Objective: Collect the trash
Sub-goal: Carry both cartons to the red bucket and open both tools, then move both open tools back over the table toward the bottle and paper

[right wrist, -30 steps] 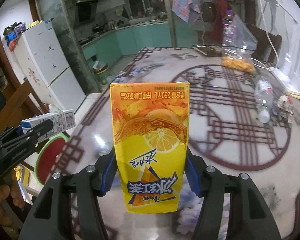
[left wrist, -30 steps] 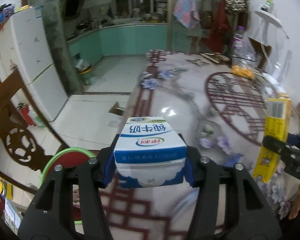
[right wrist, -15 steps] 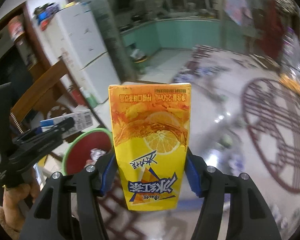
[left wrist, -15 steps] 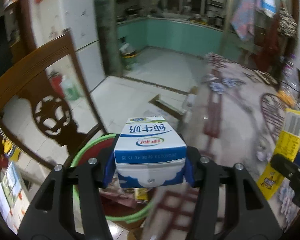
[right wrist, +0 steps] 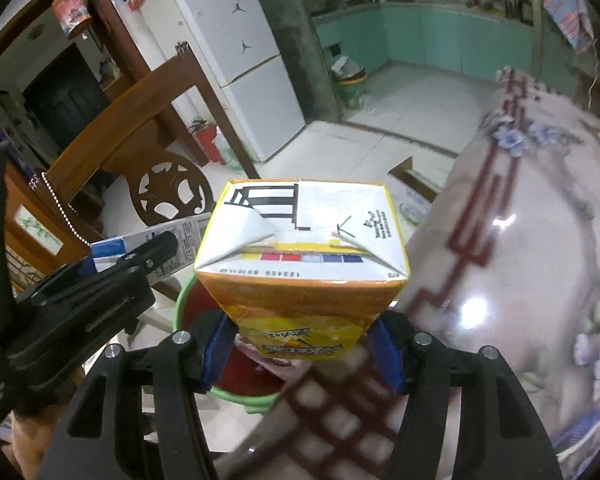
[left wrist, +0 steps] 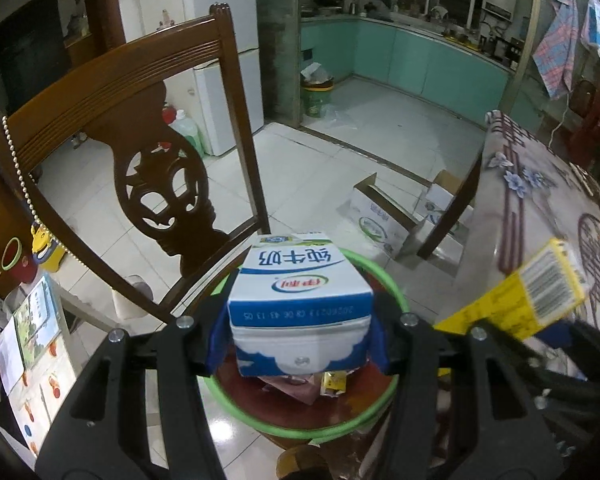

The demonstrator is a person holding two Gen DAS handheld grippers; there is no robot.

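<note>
A blue-and-white milk carton sits between the blue pads of my left gripper, which is shut on it. It hangs over a red bin with a green rim that holds some wrappers. My right gripper is shut on the lower part of a yellow lemon-tea carton, which tips forward so its folded end faces the camera. The bin rim shows below it. The left wrist view catches the yellow carton at the right. The right wrist view catches the milk carton at the left.
A carved wooden chair stands just behind the bin. The table with its patterned cover borders the bin on the right. Opened cardboard boxes lie on the tiled floor, with a white fridge and a green bucket beyond.
Both grippers swung left off the table to above the bin beside the chair, each keeping its carton. The yellow carton has tipped forward in the right gripper.
</note>
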